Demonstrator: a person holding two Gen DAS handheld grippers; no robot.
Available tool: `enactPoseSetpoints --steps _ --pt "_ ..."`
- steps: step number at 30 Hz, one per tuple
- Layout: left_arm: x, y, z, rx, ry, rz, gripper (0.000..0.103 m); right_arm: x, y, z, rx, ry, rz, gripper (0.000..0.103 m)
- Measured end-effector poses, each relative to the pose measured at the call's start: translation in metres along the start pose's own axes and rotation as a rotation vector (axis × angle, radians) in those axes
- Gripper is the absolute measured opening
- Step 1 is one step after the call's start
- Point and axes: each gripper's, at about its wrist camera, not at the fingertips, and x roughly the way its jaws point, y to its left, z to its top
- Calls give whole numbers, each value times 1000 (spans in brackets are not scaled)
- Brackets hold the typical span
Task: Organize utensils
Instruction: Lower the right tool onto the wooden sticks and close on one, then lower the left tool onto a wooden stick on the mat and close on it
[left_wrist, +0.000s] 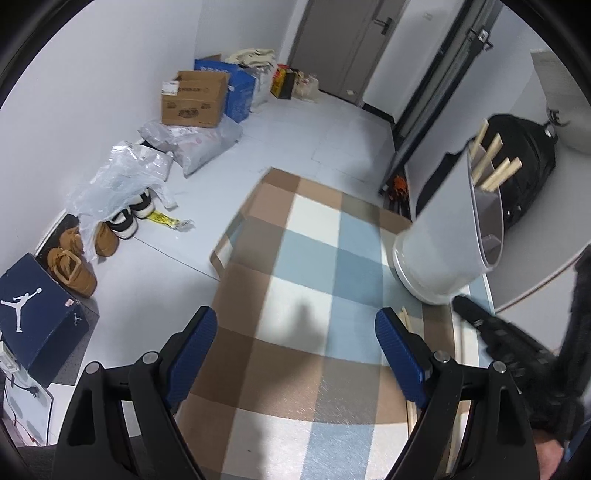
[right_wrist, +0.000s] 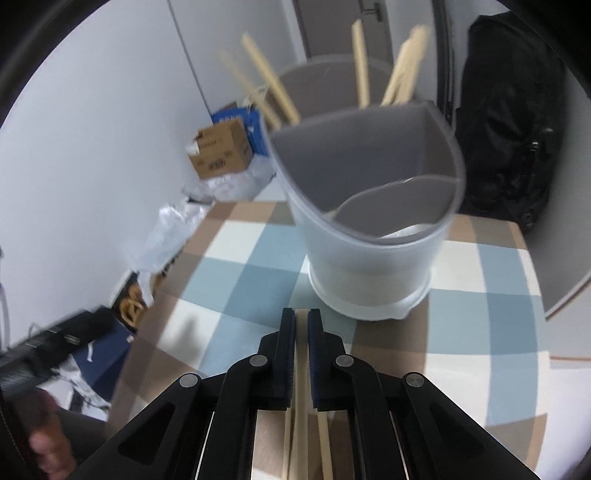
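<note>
A white divided utensil holder (right_wrist: 369, 221) stands on the checkered tablecloth (right_wrist: 229, 258); several wooden chopsticks (right_wrist: 273, 88) stick up from its far compartment, and the near compartment looks empty. It also shows in the left wrist view (left_wrist: 443, 229) with chopsticks (left_wrist: 495, 166) inside. My right gripper (right_wrist: 301, 317) is shut on a wooden chopstick (right_wrist: 302, 369), just in front of the holder's base. More chopsticks (right_wrist: 323, 443) lie on the cloth under it. My left gripper (left_wrist: 295, 332) is open and empty over the cloth, left of the holder. Loose chopsticks (left_wrist: 408, 321) lie beside its right finger.
The table's left edge (left_wrist: 236, 229) drops to the floor, where cardboard boxes (left_wrist: 194, 98), plastic bags (left_wrist: 122, 181), shoes (left_wrist: 74, 266) and a blue shoebox (left_wrist: 37, 314) sit. A black backpack (right_wrist: 509, 122) stands behind the holder.
</note>
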Motion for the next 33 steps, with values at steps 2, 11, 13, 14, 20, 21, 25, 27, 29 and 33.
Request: enactPoseSetpoints --steps 2,11,13,14,20,21,25,27,29,33 --pt "4 -6 -3 16 22 -4 84 -12 -5 1 23 -22 14 6" --pt "23 -43 -20 127 112 10 84 -45 -43 -4 171 -60 48 6" --pt "26 -49 -22 135 127 9 84 -47 -50 -6 191 -67 53 6" --pt "27 -51 -23 131 132 -3 84 -50 -53 -7 198 -72 54 6" --pt "35 -69 -25 144 136 -2 84 -67 -64 -5 191 -123 63 6" --pt "37 -71 -26 148 137 4 84 -70 -65 -5 190 -134 69 6" --pt "44 -77 -28 156 149 13 84 -81 -73 -5 198 -185 92 6" --pt "47 -78 -29 156 155 20 83 -82 -79 -7 214 -200 107 6" --pt "51 -78 -30 149 176 26 73 -78 -86 -9 241 -197 115 6" --pt "60 -79 -32 143 210 32 65 -68 -98 -12 315 -153 147 6"
